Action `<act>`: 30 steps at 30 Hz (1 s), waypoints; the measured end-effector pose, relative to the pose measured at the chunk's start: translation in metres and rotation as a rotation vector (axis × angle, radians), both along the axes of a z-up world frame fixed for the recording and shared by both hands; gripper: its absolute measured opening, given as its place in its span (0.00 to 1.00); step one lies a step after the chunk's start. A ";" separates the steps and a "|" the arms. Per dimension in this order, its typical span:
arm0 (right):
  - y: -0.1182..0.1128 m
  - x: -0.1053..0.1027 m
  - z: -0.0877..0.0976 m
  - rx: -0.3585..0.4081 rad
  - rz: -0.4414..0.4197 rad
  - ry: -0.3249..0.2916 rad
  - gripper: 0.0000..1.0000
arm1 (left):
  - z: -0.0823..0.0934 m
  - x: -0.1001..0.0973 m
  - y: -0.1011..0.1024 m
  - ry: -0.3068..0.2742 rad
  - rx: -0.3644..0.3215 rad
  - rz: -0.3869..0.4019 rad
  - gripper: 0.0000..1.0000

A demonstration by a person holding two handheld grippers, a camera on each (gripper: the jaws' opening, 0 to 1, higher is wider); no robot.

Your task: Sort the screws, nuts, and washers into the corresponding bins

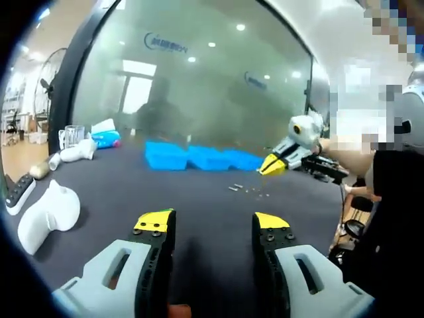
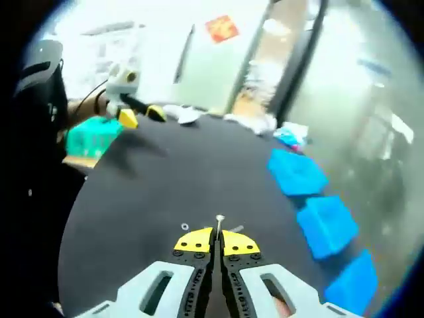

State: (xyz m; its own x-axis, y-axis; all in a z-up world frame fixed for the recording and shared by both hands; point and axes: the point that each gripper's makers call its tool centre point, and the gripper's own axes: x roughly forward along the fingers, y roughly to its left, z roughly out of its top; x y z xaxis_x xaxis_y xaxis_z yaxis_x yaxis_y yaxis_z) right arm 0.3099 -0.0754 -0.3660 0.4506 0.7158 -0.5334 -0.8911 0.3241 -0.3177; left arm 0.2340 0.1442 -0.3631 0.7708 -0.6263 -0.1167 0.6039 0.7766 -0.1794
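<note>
In the left gripper view, we held the left gripper point(image 1: 213, 228) low over a dark table point(image 1: 199, 205), its two yellow-tipped jaws standing well apart with nothing between them. Far across the table sat a row of blue bins point(image 1: 199, 158), set side by side against a large glass wall point(image 1: 199, 73). Just in front of the bins, a small scatter of screws, nuts and washers point(image 1: 246, 190) lay loose on the table, too small for us to tell apart. The right gripper point(image 1: 270, 165) reached in from the right, near the end of the bin row and above the scattered parts. To the left lay white moulded shapes point(image 1: 48, 213), and further back a clear cup point(image 1: 73, 135).

In the right gripper view, the right gripper point(image 2: 216, 240) had its jaws pressed together on a small screw point(image 2: 219, 218), whose head stood just past the yellow tips. A washer point(image 2: 185, 226) lay on the table point(image 2: 165, 179) just beside the left tip. The blue bins point(image 2: 318, 212) ran along the right side, well apart from the gripper. The left gripper point(image 2: 139, 116) showed at the far edge, held by a person's hand point(image 2: 89, 106).
</note>
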 end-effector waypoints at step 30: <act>-0.146 -0.086 0.035 0.490 -0.639 -0.230 0.01 | 0.014 0.007 -0.022 -0.034 0.014 -0.023 0.45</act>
State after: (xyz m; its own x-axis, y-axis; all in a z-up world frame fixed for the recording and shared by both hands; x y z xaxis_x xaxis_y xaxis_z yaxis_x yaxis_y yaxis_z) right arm 0.2236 -0.2214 -0.3313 0.9079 0.4126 -0.0740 -0.4192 0.8935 -0.1610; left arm 0.2411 0.1219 -0.3492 0.7601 -0.6421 -0.0999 0.6269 0.7650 -0.1475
